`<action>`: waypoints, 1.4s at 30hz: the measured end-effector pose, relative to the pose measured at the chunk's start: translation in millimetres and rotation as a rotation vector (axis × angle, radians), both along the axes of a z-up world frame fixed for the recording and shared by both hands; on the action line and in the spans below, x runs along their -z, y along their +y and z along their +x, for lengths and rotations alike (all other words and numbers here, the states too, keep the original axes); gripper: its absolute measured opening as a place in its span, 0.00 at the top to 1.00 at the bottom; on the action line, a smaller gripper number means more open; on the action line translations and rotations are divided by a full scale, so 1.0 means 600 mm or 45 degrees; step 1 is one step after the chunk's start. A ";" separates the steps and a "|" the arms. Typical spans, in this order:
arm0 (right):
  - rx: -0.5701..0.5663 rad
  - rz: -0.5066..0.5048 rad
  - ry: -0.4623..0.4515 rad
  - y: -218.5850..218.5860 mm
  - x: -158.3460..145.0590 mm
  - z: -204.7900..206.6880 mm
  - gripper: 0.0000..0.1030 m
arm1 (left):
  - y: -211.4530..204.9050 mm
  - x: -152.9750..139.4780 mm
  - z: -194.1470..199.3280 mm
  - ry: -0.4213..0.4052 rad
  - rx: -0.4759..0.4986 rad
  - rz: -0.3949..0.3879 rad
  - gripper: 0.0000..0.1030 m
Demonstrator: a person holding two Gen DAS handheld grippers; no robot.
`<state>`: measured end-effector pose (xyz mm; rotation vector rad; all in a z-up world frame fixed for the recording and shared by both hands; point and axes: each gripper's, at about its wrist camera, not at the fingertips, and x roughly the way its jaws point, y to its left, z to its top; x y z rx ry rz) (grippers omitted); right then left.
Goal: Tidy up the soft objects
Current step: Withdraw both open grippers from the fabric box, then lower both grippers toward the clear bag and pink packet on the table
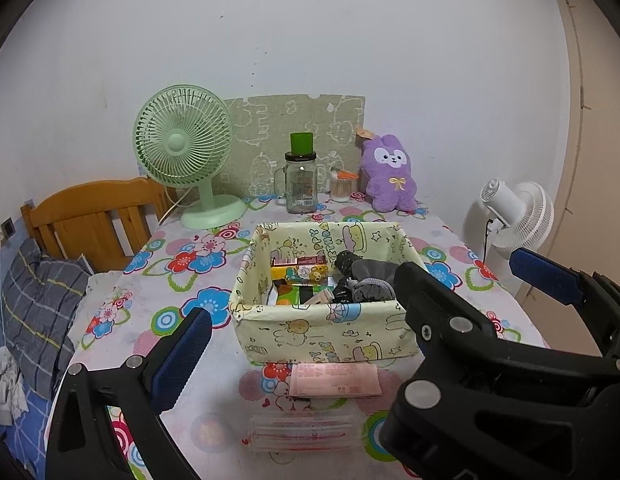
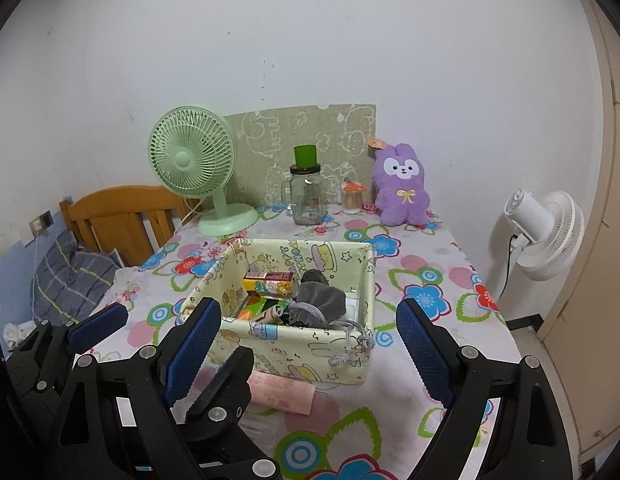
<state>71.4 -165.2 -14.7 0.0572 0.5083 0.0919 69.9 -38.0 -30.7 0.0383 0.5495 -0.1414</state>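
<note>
Open right gripper (image 2: pixel 310 352), fabric basket (image 2: pixel 310 356) behind

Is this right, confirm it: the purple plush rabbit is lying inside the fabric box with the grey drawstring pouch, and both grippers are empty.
Not quite. The purple plush rabbit is not in the fabric box; it sits upright at the back of the table, against the wall, as the right wrist view shows. The grey drawstring pouch is in the box, and both the left gripper and right gripper are empty.

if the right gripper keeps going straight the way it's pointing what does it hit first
Most likely the near wall of the fabric basket, which sits directly ahead between the open fingers of the right gripper. The grey drawstring pouch lies just inside; depth is hard to judge.
</note>
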 end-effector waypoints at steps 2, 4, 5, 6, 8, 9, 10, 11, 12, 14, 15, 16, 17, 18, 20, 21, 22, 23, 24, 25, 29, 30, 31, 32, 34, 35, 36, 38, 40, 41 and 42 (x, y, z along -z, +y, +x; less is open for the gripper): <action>0.002 -0.001 0.001 0.000 0.003 -0.004 0.11 | -0.001 0.003 -0.003 0.003 0.002 0.002 0.00; 0.002 0.000 0.004 0.000 0.005 -0.006 0.11 | 0.000 0.007 -0.005 0.010 0.001 0.002 0.00; 0.002 0.001 0.005 0.000 0.007 -0.007 0.11 | 0.001 0.010 -0.005 0.015 0.000 0.001 0.00; 0.001 0.001 0.008 0.001 0.010 -0.008 0.11 | 0.002 0.013 -0.006 0.019 -0.002 0.000 0.00; -0.002 0.003 0.011 0.001 0.015 -0.010 0.11 | 0.004 0.020 -0.007 0.029 -0.004 -0.003 0.00; -0.005 0.003 0.014 0.001 0.019 -0.010 0.11 | 0.003 0.023 -0.007 0.034 -0.006 -0.002 0.00; -0.007 0.002 0.018 0.003 0.023 -0.010 0.11 | 0.003 0.026 -0.007 0.041 -0.008 0.001 0.00; -0.011 0.001 0.022 0.003 0.027 -0.010 0.11 | 0.003 0.031 -0.007 0.048 -0.009 0.005 0.00; -0.015 0.000 0.025 0.003 0.031 -0.010 0.11 | 0.004 0.035 -0.007 0.052 -0.009 0.007 0.00; -0.022 0.000 0.036 0.005 0.041 -0.010 0.11 | 0.004 0.043 -0.006 0.067 -0.008 0.009 0.00; -0.026 0.003 0.041 0.005 0.046 -0.009 0.11 | 0.006 0.048 -0.005 0.075 -0.006 0.006 0.00; -0.028 0.005 0.045 0.005 0.050 -0.009 0.11 | 0.006 0.052 -0.006 0.081 -0.004 0.002 0.00; -0.029 0.004 0.046 0.006 0.054 -0.009 0.11 | 0.007 0.056 -0.005 0.089 -0.004 -0.002 0.00; -0.027 0.002 0.045 0.007 0.057 -0.008 0.11 | 0.007 0.062 -0.004 0.095 -0.006 -0.007 0.00; -0.030 -0.003 0.052 0.008 0.065 -0.007 0.11 | 0.009 0.070 -0.003 0.107 -0.010 -0.015 0.00; -0.031 -0.003 0.057 0.008 0.069 -0.006 0.11 | 0.009 0.074 -0.002 0.114 -0.010 -0.018 0.00; -0.034 0.000 0.063 0.008 0.074 -0.004 0.11 | 0.009 0.078 -0.001 0.117 -0.011 -0.019 0.00; -0.038 0.001 0.068 0.009 0.078 -0.003 0.11 | 0.010 0.083 -0.001 0.123 -0.011 -0.017 0.00; -0.040 0.000 0.073 0.009 0.083 -0.002 0.11 | 0.010 0.086 0.000 0.126 -0.012 -0.016 0.00; -0.041 0.000 0.076 0.010 0.086 -0.001 0.11 | 0.010 0.091 0.001 0.129 -0.014 -0.014 0.00; -0.053 0.004 0.092 0.013 0.107 0.003 0.11 | 0.011 0.112 0.004 0.160 -0.030 -0.013 0.00; -0.055 0.007 0.099 0.012 0.112 0.005 0.11 | 0.011 0.118 0.006 0.170 -0.034 -0.012 0.00; -0.059 0.010 0.112 0.013 0.119 0.007 0.11 | 0.011 0.123 0.007 0.179 -0.035 -0.009 0.00; -0.062 0.012 0.121 0.013 0.124 0.009 0.11 | 0.010 0.130 0.009 0.192 -0.039 -0.005 0.00; -0.064 0.014 0.144 0.013 0.136 0.013 0.11 | 0.010 0.138 0.012 0.210 -0.045 -0.001 0.00; -0.066 0.015 0.155 0.013 0.141 0.015 0.11 | 0.010 0.142 0.013 0.219 -0.049 -0.002 0.00; -0.067 0.016 0.165 0.013 0.145 0.017 0.11 | 0.011 0.146 0.014 0.229 -0.052 -0.005 0.00; -0.070 0.013 0.179 0.013 0.152 0.021 0.11 | 0.011 0.155 0.017 0.252 -0.055 -0.013 0.00; -0.070 0.008 0.192 0.013 0.160 0.025 0.11 | 0.009 0.162 0.019 0.264 -0.060 -0.011 0.00; -0.069 0.003 0.200 0.013 0.164 0.027 0.11 | 0.009 0.166 0.019 0.270 -0.062 -0.007 0.00; -0.069 0.002 0.206 0.012 0.166 0.027 0.11 | 0.008 0.169 0.020 0.274 -0.063 -0.001 0.00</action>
